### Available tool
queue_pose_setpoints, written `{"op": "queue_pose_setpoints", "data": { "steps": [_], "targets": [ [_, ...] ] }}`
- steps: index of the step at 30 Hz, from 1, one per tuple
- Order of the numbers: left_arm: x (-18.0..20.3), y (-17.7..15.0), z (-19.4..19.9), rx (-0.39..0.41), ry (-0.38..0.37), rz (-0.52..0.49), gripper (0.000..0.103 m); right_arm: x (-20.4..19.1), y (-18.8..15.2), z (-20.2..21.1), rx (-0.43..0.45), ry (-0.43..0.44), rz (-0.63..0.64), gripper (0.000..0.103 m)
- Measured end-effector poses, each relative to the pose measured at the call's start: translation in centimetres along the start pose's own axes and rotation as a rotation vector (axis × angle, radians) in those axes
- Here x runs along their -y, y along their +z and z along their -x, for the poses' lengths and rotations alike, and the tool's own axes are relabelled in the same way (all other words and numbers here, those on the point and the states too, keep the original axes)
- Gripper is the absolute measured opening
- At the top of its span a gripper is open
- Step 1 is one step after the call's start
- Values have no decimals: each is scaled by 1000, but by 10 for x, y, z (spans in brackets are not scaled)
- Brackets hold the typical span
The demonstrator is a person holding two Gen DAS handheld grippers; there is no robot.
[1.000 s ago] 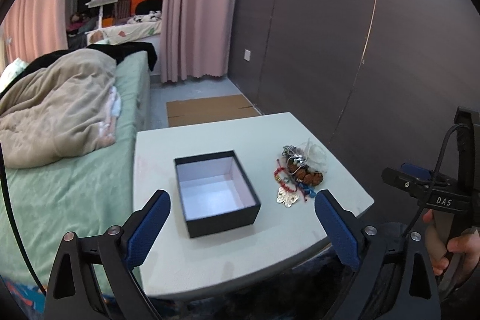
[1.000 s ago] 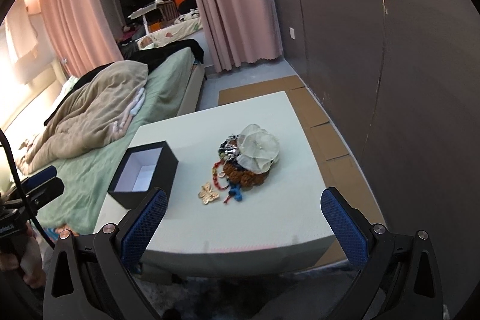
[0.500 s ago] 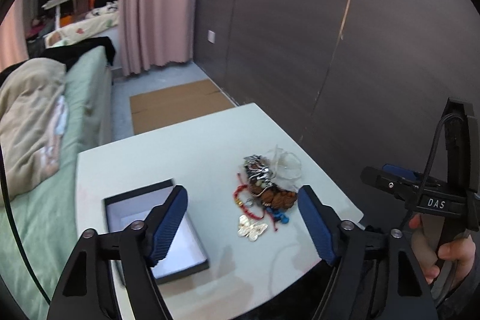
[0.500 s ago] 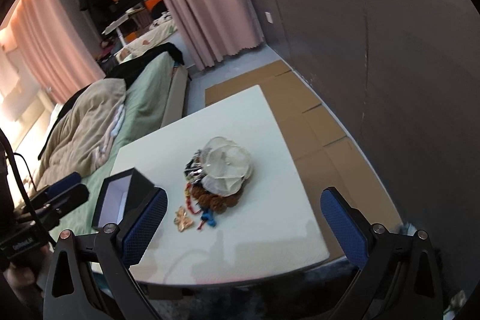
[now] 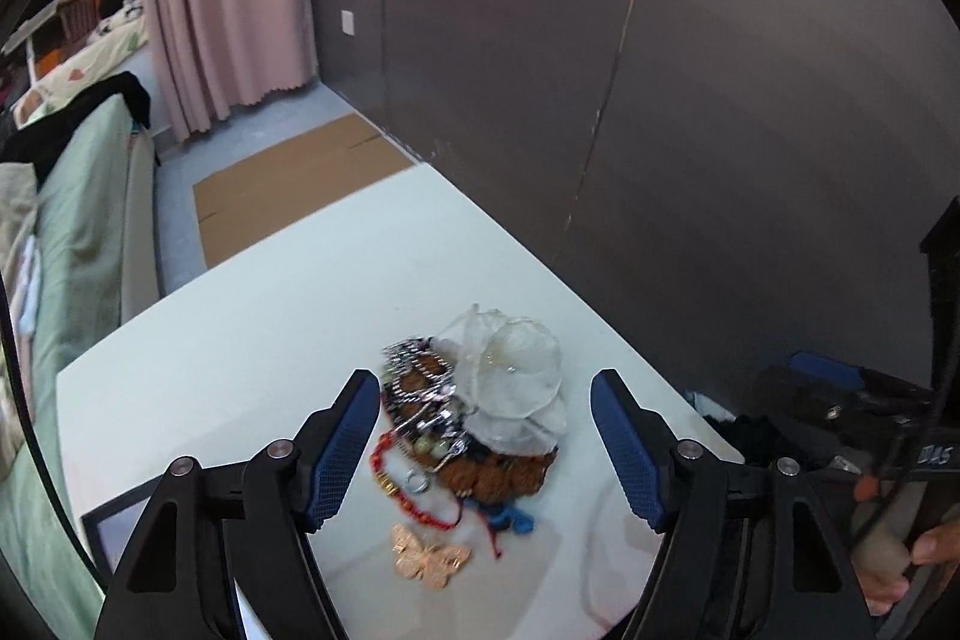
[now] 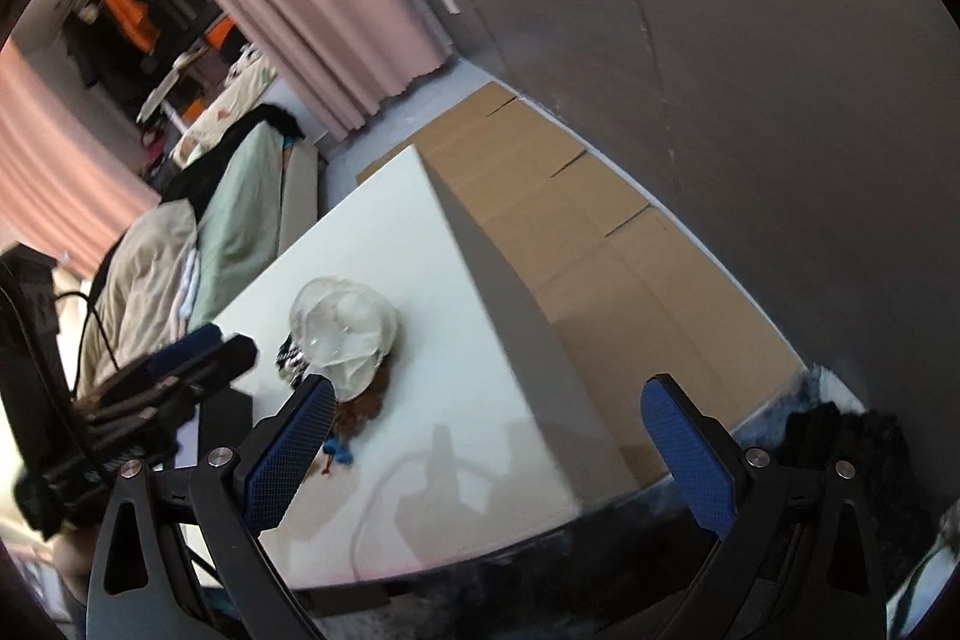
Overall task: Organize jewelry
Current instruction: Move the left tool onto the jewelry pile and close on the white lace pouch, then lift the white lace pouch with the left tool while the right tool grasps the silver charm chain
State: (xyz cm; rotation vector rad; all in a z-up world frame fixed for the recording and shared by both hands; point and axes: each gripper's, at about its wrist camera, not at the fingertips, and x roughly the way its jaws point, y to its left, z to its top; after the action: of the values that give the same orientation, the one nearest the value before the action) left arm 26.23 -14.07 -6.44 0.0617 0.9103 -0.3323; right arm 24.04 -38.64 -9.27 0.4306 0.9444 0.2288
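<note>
Only a dark corner of the black box [image 5: 114, 520] shows at the lower left of the left wrist view, cut off by the left tool's arm, so its contents cannot be made out. In the right wrist view the box is hidden behind the left tool's body.

The jewelry pile [image 5: 474, 436] lies on the white bench [image 5: 240, 340], near its right edge. A sheer white pouch [image 5: 510, 388] sits on top and covers part of the pile; under it, blurred silver chains [image 5: 420, 388] and brown beads [image 5: 504, 478] tangle together. A red cord [image 5: 414, 502] and a blue knot [image 5: 510, 517] trail toward the camera. A gold butterfly piece [image 5: 429, 559] lies just beside the pile on its near side, apart from the pouch.

The left tool [image 5: 486, 445] hangs over the pile with its 2 blue pads spread wide, one on each side of it, gripping nothing. Whether the pads touch the bench cannot be told.

The right tool [image 6: 486, 448] is also spread and empty; its left pad overlaps the pile's edge in the picture, and its right pad lies past the bench edge over cardboard [image 6: 570, 220] on the floor. Both views are motion-blurred.
</note>
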Motion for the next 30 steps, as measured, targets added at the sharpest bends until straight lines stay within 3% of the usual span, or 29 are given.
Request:
{"op": "queue_pose_setpoints", "data": {
  "steps": [3,8,11,12,13,24,30],
  "targets": [
    [6,2,-15,-30,16,-25,74,11,2,-2,-8,23,-48,103],
    [10,0,-30,-77,34,-43,54,12,2,-6,-19,37,-68,103],
    [13,-3,-34,-90,29,-75,30,12,1,-6,-25,55,-71,103],
    [13,-4,-36,-99,27,-83,9,13,1,-6,-28,58,-73,103],
    [13,-6,-38,-109,25,-87,0,12,1,-5,-29,59,-74,103],
    [2,-7,13,-13,-60,-66,0,-8,2,-5,-25,89,-35,103],
    [-19,-8,37,57,-81,-4,0,-24,8,-11,-33,96,-13,101]
  ]
}}
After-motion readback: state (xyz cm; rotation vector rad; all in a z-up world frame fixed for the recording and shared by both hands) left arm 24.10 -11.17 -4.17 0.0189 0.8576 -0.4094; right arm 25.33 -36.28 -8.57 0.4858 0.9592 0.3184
